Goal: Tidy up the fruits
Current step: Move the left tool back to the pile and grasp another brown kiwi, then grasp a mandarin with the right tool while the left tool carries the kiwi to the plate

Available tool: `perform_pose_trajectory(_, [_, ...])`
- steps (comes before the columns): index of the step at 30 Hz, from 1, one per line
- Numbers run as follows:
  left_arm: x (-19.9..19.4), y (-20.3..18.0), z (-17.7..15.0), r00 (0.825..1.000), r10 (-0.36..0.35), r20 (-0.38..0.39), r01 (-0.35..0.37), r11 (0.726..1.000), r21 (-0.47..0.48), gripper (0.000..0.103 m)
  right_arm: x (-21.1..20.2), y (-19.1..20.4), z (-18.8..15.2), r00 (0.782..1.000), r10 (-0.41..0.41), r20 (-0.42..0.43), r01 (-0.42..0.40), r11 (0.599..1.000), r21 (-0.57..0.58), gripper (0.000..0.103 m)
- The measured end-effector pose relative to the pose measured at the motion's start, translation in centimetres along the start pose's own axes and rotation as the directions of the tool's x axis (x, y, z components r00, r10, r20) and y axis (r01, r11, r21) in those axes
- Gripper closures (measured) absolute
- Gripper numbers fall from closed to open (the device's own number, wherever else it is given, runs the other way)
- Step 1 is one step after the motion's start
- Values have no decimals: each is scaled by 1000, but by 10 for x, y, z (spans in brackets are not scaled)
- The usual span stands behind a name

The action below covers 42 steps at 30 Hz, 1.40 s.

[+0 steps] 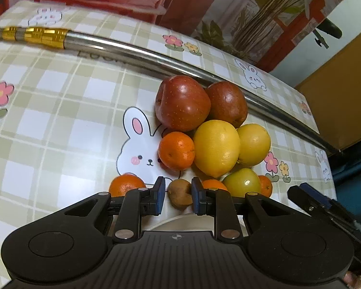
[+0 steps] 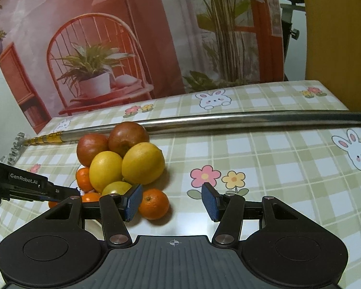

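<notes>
A pile of fruit lies on the checked tablecloth: two red apples (image 1: pixel 183 103), two yellow lemons (image 1: pixel 216 148), a green fruit (image 1: pixel 241 181) and several small oranges (image 1: pixel 177 150). My left gripper (image 1: pixel 178 195) is shut on a brown kiwi (image 1: pixel 179 192), held just above a white plate rim (image 1: pixel 180 224). My right gripper (image 2: pixel 172 201) is open and empty, with one orange (image 2: pixel 154 203) just inside its left finger. The pile also shows in the right wrist view, with the apples (image 2: pixel 108 144) and the lemons (image 2: pixel 142 163).
A long steel rod (image 1: pixel 156 57) with a gold handle (image 1: pixel 31 36) lies across the table behind the fruit. The right gripper (image 1: pixel 325 204) shows at the right in the left wrist view. The table's far edge meets a printed backdrop (image 2: pixel 132 48).
</notes>
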State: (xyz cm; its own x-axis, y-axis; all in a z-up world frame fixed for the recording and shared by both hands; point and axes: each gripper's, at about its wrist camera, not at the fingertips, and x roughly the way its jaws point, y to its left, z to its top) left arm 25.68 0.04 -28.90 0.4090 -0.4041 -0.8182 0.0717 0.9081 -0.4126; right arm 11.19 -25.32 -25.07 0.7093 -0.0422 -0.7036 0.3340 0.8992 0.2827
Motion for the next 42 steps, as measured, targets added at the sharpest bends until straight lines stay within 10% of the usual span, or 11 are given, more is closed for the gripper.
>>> perform_pose_trajectory(42, [-25, -7, -10, 991, 41, 125, -54, 993, 104, 77, 8, -12, -15, 999, 1, -34, 0, 999, 34, 52])
